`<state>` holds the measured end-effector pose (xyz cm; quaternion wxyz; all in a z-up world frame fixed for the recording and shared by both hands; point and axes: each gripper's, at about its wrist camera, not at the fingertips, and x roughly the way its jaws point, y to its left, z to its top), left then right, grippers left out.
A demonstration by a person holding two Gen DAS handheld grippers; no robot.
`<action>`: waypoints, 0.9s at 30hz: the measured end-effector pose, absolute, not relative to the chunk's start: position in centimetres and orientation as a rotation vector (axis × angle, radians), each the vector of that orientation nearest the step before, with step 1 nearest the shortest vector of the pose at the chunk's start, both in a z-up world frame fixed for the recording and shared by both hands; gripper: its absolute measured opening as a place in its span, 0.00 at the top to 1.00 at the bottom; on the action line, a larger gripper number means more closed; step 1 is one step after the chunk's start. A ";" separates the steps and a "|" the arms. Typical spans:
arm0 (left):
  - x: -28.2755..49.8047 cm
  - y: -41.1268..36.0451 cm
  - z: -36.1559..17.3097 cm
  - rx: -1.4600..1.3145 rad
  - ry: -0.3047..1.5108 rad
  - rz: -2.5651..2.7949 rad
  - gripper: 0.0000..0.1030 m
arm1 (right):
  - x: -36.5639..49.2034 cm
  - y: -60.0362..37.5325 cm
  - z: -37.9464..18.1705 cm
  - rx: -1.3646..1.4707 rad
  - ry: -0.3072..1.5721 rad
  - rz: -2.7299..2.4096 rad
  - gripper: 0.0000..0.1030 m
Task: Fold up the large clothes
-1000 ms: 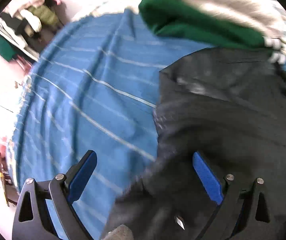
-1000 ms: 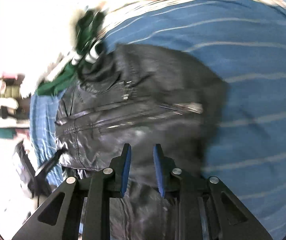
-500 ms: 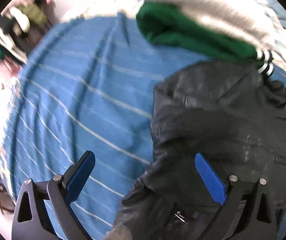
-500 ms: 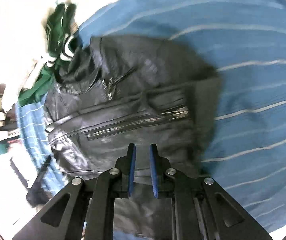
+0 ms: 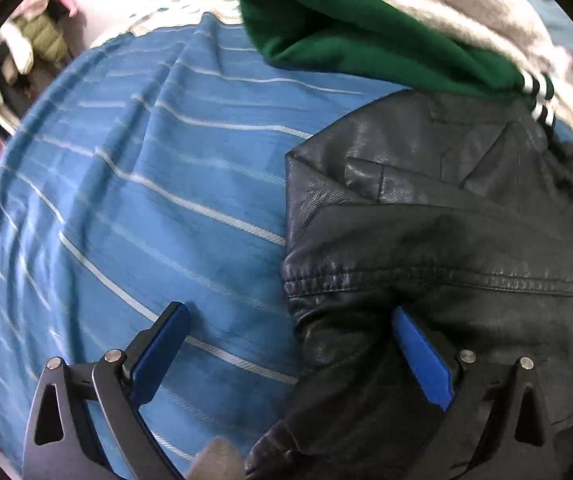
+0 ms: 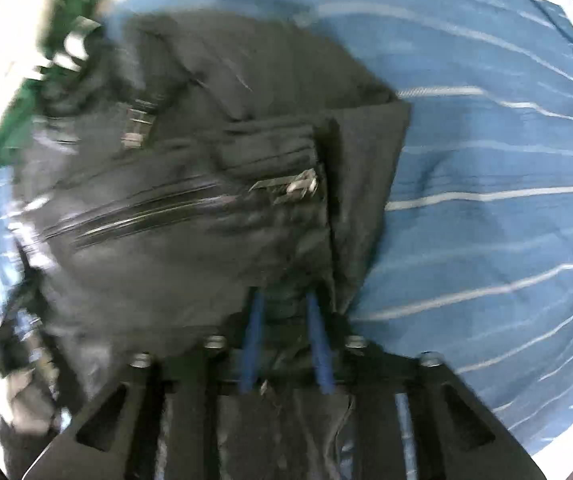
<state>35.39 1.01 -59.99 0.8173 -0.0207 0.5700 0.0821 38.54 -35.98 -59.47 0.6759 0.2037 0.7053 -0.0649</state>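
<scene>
The left gripper (image 5: 286,352) is seen with its jaws spread wide. Its left finger (image 5: 158,352) hangs over the blue striped sheet (image 5: 134,208), while its right finger (image 5: 422,364) lies against the black leather jacket (image 5: 426,240). The jacket's edge passes between the two blue pads, but nothing is pinched by them. The jacket is laid on the sheet, filling the right half of the left wrist view, with a fold and a stitched seam running across it. Above it, a green garment (image 5: 346,32) with white-striped cuffs is draped, its cuff meeting the jacket's upper corner, and a pale grey fabric (image 5: 466,4) is piled over that. Some clothes (image 5: 34,44) are seen blurred at the far upper left.

In the right wrist view, which is blurred, the right gripper (image 6: 286,336) is shown about half spread, its jaws having just been opening. A bunch of the jacket (image 6: 190,208) sits between the fingers (image 6: 318,344); whether the pads press on it cannot be told. The jacket's zips are seen left of centre, and its folded edge ends against the sheet (image 6: 486,184) at the right. The green garment (image 6: 10,120) is glimpsed at the upper left.
</scene>
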 end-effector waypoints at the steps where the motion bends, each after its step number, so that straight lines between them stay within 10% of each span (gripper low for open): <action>1: 35.4 1.2 -59.9 -0.084 1.230 0.166 0.00 | 37.8 -35.9 -58.9 0.456 1.584 -0.148 0.31; 7: 34.5 0.7 -56.3 -0.072 1.260 0.251 0.00 | 33.8 -34.4 -62.2 0.344 1.741 -0.164 0.32; 8: 33.8 -0.1 -55.6 -0.050 1.252 0.248 0.00 | 33.6 -34.4 -63.0 0.333 1.743 -0.182 0.41; 9: 33.2 -1.2 -55.3 -0.004 1.251 0.246 0.00 | 33.2 -34.6 -63.4 0.301 1.736 -0.231 0.81; 10: 32.9 -2.2 -55.6 0.060 1.265 0.254 0.00 | 32.9 -35.2 -63.4 0.338 1.714 -0.253 0.87; 27: 30.3 -6.2 -56.5 0.312 1.240 0.430 0.00 | 32.7 -43.3 -59.0 0.582 1.682 -0.076 0.69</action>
